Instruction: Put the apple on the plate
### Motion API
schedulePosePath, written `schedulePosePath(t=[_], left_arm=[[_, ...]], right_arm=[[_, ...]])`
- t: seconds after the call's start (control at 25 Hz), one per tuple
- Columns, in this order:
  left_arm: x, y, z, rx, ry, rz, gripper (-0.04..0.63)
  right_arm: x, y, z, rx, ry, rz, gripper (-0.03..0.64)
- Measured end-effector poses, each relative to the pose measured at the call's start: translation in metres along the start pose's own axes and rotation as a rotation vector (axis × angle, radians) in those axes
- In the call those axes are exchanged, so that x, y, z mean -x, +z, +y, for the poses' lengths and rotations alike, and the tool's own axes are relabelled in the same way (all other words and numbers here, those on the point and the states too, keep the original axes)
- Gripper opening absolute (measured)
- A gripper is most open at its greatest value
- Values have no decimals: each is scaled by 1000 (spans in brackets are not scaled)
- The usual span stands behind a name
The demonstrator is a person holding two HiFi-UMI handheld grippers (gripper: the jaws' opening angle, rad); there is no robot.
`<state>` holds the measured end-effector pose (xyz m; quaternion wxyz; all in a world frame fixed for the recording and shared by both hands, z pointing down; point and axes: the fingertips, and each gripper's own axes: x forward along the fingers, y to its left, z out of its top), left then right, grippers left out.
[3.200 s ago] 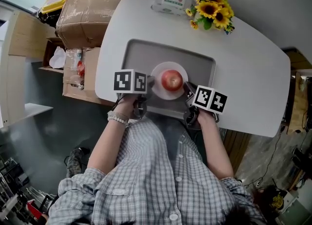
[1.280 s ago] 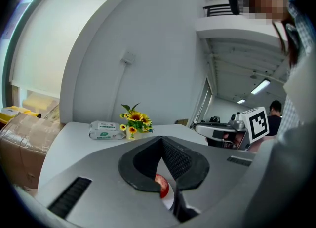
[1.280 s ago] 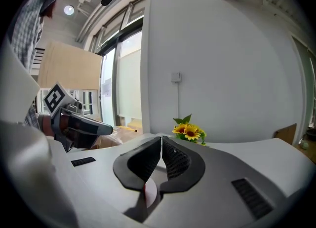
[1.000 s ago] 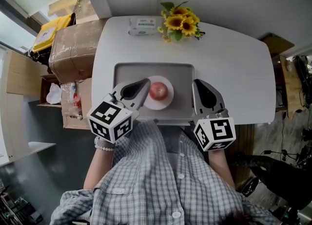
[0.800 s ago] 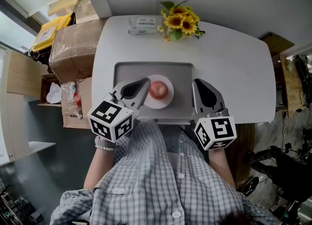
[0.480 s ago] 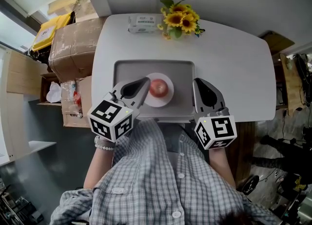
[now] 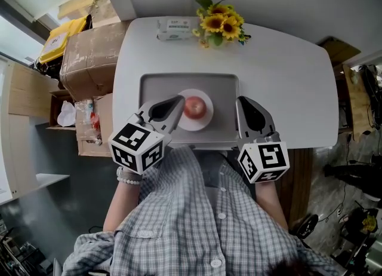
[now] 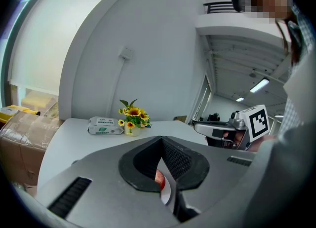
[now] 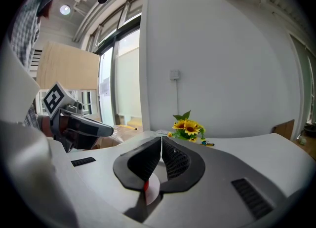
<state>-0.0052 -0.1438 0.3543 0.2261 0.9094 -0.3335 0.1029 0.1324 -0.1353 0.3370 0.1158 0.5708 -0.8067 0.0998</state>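
A red apple point(image 7: 194, 107) rests on a small white plate point(image 7: 206, 123) in a grey tray point(image 7: 225, 97) near the table's front edge. My left gripper point(image 7: 177, 101) is held above the tray's left front, its tip beside the plate, shut and empty. My right gripper point(image 7: 243, 103) hangs over the tray's right edge, also shut and empty. In the left gripper view the jaws point(image 8: 161, 141) meet at their tips, and a sliver of the apple point(image 8: 159, 178) and plate point(image 8: 167, 193) shows beneath them. The right gripper view has its closed jaws point(image 9: 161, 142) over the plate point(image 9: 153, 187).
A pot of sunflowers point(image 7: 218, 25) and a pack of wipes point(image 7: 174, 28) stand at the far edge of the white table point(image 7: 286, 77). Cardboard boxes point(image 7: 83, 48) sit on the floor to the table's left. Each gripper sees the other: right point(image 8: 219, 129), left point(image 9: 81, 126).
Since 3.2 s ago both grippers have risen from either side of the plate, leaving the apple on it. Over the last second almost nothing has moved.
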Motion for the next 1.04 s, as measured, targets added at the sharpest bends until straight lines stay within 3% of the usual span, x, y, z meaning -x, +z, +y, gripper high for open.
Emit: schedulePosePath(t=[1.04], left_arm=[[-3,-5,11,16,10,18,9]], right_arm=[[-8,-11,2,-8,11,50,26]])
